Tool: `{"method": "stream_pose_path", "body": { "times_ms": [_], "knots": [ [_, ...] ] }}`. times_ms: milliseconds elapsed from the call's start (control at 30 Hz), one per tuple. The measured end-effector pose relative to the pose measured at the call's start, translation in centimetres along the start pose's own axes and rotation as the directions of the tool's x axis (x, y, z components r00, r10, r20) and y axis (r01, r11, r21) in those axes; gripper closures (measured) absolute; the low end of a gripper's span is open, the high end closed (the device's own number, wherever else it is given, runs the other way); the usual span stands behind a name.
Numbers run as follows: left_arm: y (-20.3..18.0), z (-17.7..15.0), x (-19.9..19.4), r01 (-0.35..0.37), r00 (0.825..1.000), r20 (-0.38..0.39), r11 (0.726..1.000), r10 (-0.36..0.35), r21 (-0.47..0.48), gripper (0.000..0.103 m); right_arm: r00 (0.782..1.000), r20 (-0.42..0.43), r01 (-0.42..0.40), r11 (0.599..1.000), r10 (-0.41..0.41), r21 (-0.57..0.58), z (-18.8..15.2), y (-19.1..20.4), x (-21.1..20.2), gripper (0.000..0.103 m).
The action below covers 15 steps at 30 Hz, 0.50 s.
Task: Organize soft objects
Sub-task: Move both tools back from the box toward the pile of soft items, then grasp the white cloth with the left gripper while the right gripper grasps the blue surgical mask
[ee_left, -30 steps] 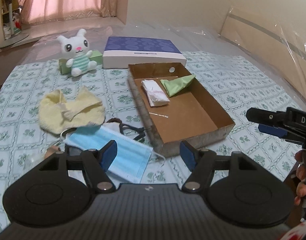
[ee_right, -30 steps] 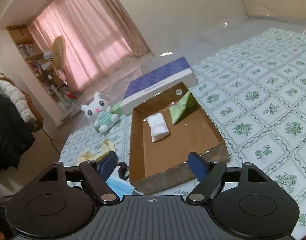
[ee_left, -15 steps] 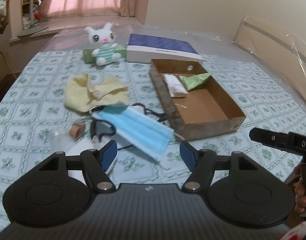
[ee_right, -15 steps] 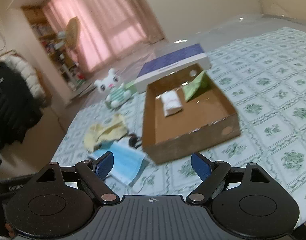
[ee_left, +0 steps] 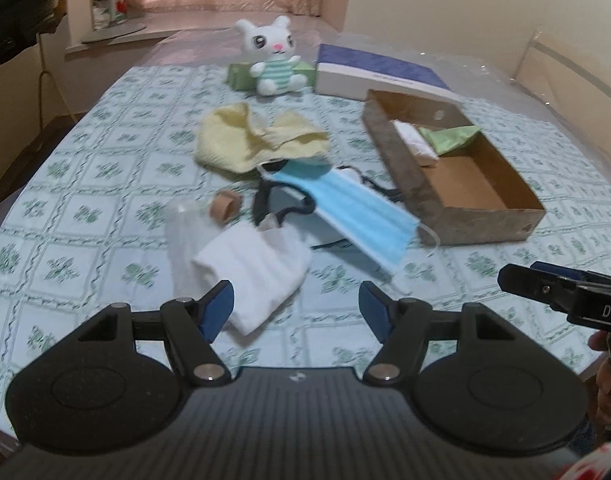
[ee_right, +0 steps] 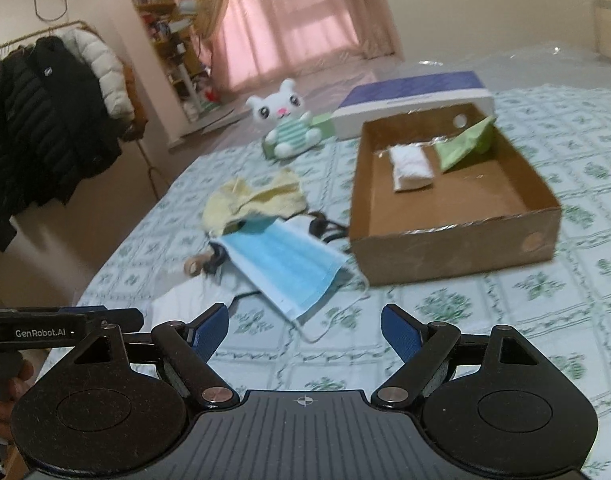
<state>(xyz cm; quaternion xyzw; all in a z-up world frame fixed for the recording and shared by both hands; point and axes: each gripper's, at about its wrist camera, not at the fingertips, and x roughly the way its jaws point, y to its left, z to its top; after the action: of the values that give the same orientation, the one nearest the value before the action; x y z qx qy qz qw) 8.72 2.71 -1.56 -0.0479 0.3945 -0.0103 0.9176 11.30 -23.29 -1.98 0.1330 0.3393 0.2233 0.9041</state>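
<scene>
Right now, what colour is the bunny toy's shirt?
Green-and-white stripes on the white plush bunny, clearest in the left wrist view.

mask (ee_left: 351, 208) left of box (ee_left: 409, 184) | cloth (ee_left: 261, 140) behind mask | rabbit (ee_left: 274, 56) farthest

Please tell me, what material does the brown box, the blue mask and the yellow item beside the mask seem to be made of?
Brown box: looks like plain cardboard, matte, with raw brown walls and a round punched hole.
Blue mask: probably thin non-woven fabric, matte, pleated, with a white edge and ear loops.
Yellow item: seems a soft knitted or terry cloth, fuzzy and crumpled; the blur leaves the weave uncertain.
</scene>
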Motion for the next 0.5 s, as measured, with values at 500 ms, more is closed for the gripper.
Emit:
{"method": "stream_pose_path", "body": {
  "times_ms": [500],
  "knots": [
    [0.0,-1.9,4.3,-0.105,0.994,0.011,0.987,0.105,0.124,0.037,0.997,-0.043,0.052,0.981,-0.061,-0.189,-2.3,1.9,4.6,0.019]
  ]
}}
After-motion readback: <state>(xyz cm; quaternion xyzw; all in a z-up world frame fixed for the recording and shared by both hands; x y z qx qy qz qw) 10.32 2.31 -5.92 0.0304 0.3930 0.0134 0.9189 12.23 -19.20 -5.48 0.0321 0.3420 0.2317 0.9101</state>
